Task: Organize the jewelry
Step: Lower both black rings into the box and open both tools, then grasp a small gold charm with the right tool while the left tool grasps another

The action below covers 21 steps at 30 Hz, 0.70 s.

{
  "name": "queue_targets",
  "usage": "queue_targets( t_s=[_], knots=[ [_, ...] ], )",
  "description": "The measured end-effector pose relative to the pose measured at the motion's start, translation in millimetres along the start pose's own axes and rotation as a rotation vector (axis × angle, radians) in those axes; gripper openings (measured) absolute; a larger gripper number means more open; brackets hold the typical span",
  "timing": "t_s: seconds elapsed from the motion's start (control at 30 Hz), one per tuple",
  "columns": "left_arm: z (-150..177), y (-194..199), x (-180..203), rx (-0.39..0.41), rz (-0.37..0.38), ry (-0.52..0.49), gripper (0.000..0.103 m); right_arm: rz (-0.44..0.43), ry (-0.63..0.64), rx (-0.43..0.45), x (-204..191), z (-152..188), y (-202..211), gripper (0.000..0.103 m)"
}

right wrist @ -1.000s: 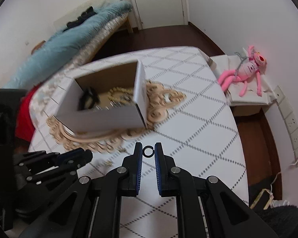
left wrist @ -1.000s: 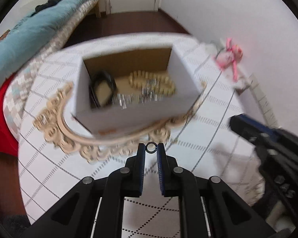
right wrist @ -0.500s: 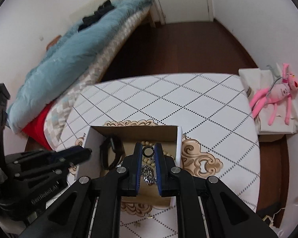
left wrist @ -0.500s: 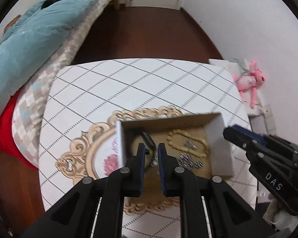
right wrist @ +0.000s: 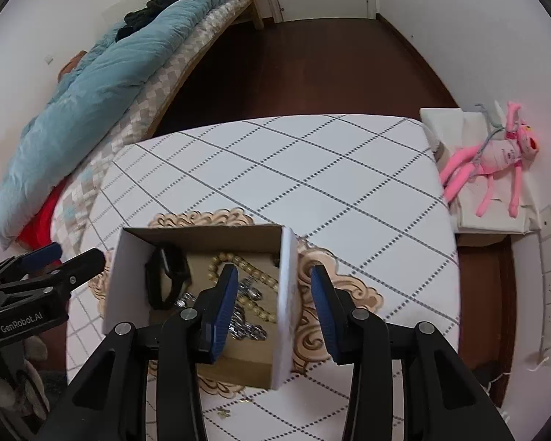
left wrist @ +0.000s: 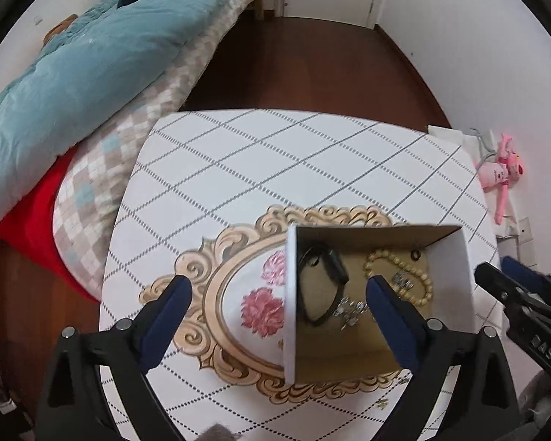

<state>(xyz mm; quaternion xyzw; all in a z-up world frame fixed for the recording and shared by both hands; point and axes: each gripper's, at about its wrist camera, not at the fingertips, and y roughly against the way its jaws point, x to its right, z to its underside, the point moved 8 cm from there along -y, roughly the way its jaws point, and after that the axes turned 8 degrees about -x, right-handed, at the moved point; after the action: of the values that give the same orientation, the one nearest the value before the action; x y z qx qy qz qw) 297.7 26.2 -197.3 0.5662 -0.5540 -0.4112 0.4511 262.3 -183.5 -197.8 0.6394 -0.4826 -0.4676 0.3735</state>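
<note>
An open white cardboard box [left wrist: 455,283] [right wrist: 126,279] stands on an ornate tan mat [left wrist: 216,290]. Inside lie a black watch band [left wrist: 321,279] [right wrist: 165,275], a beige bead bracelet [left wrist: 424,281] [right wrist: 255,275], silver chain pieces [left wrist: 352,308] [right wrist: 246,327] and a small dark ring [left wrist: 415,255]. My left gripper [left wrist: 279,296] is open and empty, straddling the box's left wall from above. My right gripper [right wrist: 273,286] is open and empty, straddling the box's right wall.
The table wears a white cloth with a grey diamond pattern [left wrist: 294,161] [right wrist: 330,183]. A bed with a teal duvet [left wrist: 77,73] lies to the left. A pink plush toy [right wrist: 496,158] sits on a white stand at the right. Dark wood floor lies beyond.
Both grippers rose over the box while shut on small rings, then opened. The rings are gone from the fingers; one dark ring now lies in the box.
</note>
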Motion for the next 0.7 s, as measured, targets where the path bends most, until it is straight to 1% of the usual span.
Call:
queue_targets(
  t_s=[0.03, 0.07, 0.13, 0.23, 0.3, 0.37, 0.53, 0.7],
  knots=[
    [4, -1, -1, 0.006, -0.006, -0.001, 0.102, 0.018, 0.005, -0.002, 1, 3, 0, 0.069],
    [7, -1, 0, 0.014, -0.012, -0.004, 0.103, 0.039, 0.008, -0.003, 2, 6, -1, 0.089],
    [14, -1, 1, 0.031, -0.029, -0.013, 0.103, 0.069, 0.019, -0.009, 3, 14, -2, 0.103],
    [25, -3, 2, 0.039, -0.041, -0.021, 0.103, 0.097, 0.030, -0.015, 3, 25, -6, 0.103],
    [32, -5, 3, 0.039, -0.046, -0.025, 0.103, 0.134, 0.029, -0.002, 4, 31, -7, 0.103],
    [37, -5, 4, 0.041, -0.050, -0.024, 0.103, 0.147, 0.028, 0.010, 3, 35, -6, 0.103],
    [46, 7, 3, 0.069, -0.055, -0.015, 0.103, 0.160, 0.035, 0.027, 0, 42, 2, 0.103],
    [55, 27, 6, 0.104, -0.055, -0.020, 0.103, 0.153, 0.029, 0.072, -1, 51, 23, 0.103]
  ],
)
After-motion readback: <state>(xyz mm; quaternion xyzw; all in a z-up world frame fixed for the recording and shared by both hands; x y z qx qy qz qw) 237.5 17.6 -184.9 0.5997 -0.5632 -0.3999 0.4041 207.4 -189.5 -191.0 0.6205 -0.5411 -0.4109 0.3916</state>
